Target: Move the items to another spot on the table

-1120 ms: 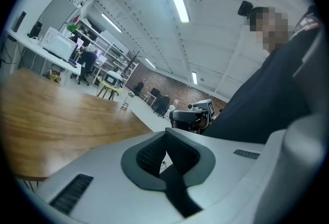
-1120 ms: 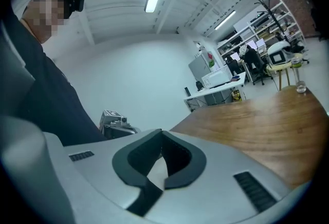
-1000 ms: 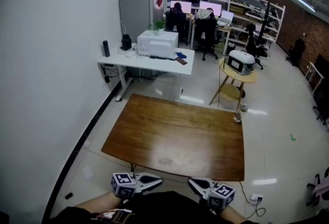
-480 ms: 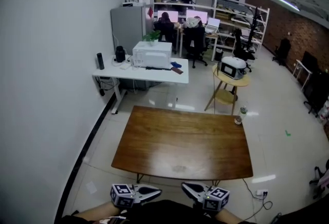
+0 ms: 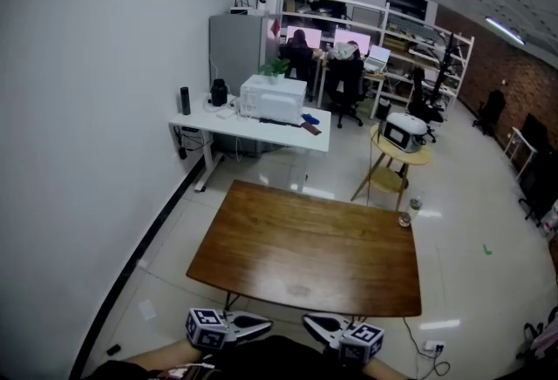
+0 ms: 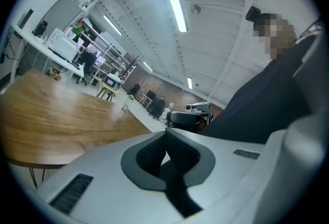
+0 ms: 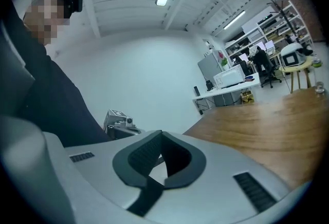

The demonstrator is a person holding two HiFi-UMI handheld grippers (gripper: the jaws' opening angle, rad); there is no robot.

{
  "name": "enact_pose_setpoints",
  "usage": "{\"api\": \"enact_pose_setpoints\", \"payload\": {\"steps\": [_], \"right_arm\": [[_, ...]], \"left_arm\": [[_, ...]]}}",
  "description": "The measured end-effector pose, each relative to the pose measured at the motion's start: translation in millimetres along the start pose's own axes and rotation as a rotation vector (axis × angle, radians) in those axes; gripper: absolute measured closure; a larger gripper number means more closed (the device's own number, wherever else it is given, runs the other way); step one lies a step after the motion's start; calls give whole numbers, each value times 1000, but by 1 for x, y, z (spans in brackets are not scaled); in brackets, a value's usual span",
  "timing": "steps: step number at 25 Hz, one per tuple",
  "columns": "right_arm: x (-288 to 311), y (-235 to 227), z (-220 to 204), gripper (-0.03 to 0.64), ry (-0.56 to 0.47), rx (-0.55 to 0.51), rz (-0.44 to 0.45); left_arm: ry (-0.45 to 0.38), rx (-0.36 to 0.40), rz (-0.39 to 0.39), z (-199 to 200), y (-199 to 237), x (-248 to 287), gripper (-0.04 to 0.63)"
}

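Observation:
A brown wooden table (image 5: 305, 243) stands in front of me, its top showing only bare wood and a pale reflection. Both grippers hang below its near edge, close to my body, tips pointing at each other. My left gripper (image 5: 266, 325) is shut with nothing between its jaws; in its own view the jaws (image 6: 165, 134) meet, and the right gripper (image 6: 191, 114) shows beyond them. My right gripper (image 5: 307, 320) is shut too and holds nothing. In its own view the jaws (image 7: 161, 134) meet, with the left gripper (image 7: 118, 119) behind.
A white wall runs along the left. Behind the table stands a white desk (image 5: 218, 118) with a white box-shaped appliance (image 5: 272, 98). A round yellow side table (image 5: 384, 150) is at the back right, with bottles (image 5: 410, 209) on the floor. People sit at far desks.
The head view has swung slightly, so the table sits a little differently in frame. Both grippers stay shut near my body, a bit lower and closer together.

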State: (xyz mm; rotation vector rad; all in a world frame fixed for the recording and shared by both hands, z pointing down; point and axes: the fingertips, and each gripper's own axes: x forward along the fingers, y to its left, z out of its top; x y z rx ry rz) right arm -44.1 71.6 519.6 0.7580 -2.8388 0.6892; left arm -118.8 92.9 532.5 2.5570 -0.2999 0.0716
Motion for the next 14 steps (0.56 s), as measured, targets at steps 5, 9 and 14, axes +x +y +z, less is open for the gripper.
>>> {"api": "enact_pose_setpoints", "payload": {"steps": [5, 9, 14], "right_arm": [[2, 3, 8, 617, 0, 20, 10], [3, 7, 12, 617, 5, 19, 12], [5, 4, 16, 617, 3, 19, 16]], "left_arm": [[-2, -17, -23, 3, 1, 4, 591], [0, -12, -26, 5, 1, 5, 591], [-4, -4, -29, 8, 7, 6, 591]]}}
